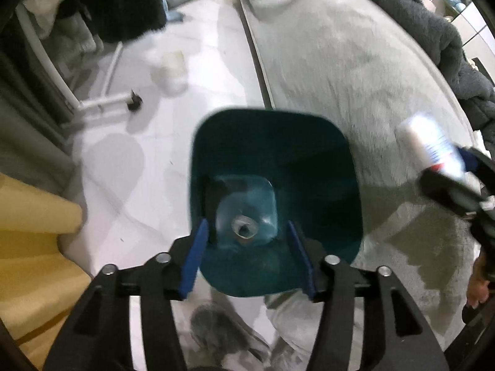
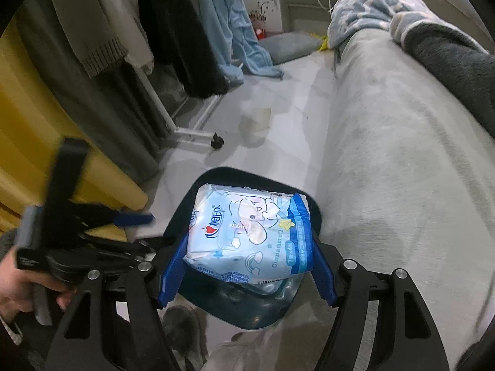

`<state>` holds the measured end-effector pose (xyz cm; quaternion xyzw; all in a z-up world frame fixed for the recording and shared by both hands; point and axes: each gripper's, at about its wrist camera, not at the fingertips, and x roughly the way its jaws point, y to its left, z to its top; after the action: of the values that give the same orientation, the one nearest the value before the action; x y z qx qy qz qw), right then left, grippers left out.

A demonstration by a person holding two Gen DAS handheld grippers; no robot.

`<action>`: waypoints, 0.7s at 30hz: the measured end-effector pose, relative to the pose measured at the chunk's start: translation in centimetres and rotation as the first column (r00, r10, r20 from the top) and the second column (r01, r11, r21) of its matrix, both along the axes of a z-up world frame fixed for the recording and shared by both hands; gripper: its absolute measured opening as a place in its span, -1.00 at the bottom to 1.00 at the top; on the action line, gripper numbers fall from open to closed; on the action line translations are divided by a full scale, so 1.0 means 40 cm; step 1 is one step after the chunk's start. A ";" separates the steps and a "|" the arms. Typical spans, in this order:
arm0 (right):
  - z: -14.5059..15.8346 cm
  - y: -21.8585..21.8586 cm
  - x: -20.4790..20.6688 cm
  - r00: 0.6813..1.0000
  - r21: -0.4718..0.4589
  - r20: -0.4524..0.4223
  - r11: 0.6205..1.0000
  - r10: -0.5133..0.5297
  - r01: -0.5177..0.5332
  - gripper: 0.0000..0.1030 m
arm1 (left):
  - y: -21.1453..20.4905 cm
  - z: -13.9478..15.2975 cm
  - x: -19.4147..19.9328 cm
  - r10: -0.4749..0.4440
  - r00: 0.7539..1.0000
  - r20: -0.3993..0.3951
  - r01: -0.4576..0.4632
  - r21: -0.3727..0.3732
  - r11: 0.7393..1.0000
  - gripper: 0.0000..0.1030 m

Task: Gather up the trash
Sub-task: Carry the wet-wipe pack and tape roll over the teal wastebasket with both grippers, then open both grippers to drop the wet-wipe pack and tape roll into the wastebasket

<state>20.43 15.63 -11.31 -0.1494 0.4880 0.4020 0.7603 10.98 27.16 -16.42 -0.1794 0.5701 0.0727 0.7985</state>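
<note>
A dark teal trash bin (image 1: 324,185) stands on the floor beside the bed, and a clear plastic bottle (image 1: 246,213) lies inside it. My left gripper (image 1: 247,241) is open and empty just above the bin's mouth, fingers either side of the bottle below. My right gripper (image 2: 247,256) is shut on a light blue tissue pack (image 2: 247,232) and holds it over the bin (image 2: 266,312). In the left wrist view the right gripper (image 1: 445,160) shows at the right with the pack (image 1: 433,145). The left gripper (image 2: 136,218) shows at the left of the right wrist view.
A grey bed (image 2: 386,154) runs along the right with dark and blue blankets (image 2: 448,52). A white clothes rack (image 2: 188,130) with hanging clothes and a yellow cabinet (image 2: 37,117) stand left. A pale cup-like object (image 1: 170,71) lies on the white floor (image 1: 123,170).
</note>
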 end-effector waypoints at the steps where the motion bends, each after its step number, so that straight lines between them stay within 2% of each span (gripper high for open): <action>1: -0.012 0.007 0.001 1.000 -0.008 -0.009 1.000 0.000 0.000 0.38 | 0.005 0.014 -0.005 0.005 1.000 0.013 -0.006 0.018 1.000 0.21; 4: -0.047 0.029 0.000 1.000 -0.035 -0.023 0.999 0.008 -0.009 0.38 | 0.026 0.061 -0.018 0.015 0.996 0.093 -0.018 0.024 1.000 0.31; 10: -0.112 0.060 -0.005 0.998 -0.087 -0.051 0.996 0.021 -0.025 0.38 | 0.048 0.126 -0.041 0.020 0.979 0.204 -0.028 0.036 0.999 0.36; 21: -0.222 0.103 -0.023 0.994 -0.158 -0.102 0.986 0.040 -0.056 0.40 | 0.049 0.236 -0.073 -0.014 0.916 0.402 -0.027 0.096 0.995 0.60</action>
<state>19.51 19.76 -20.18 -0.2017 0.5520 0.3863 0.7109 8.06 29.12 -7.00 -0.1525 0.3890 0.0651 0.9062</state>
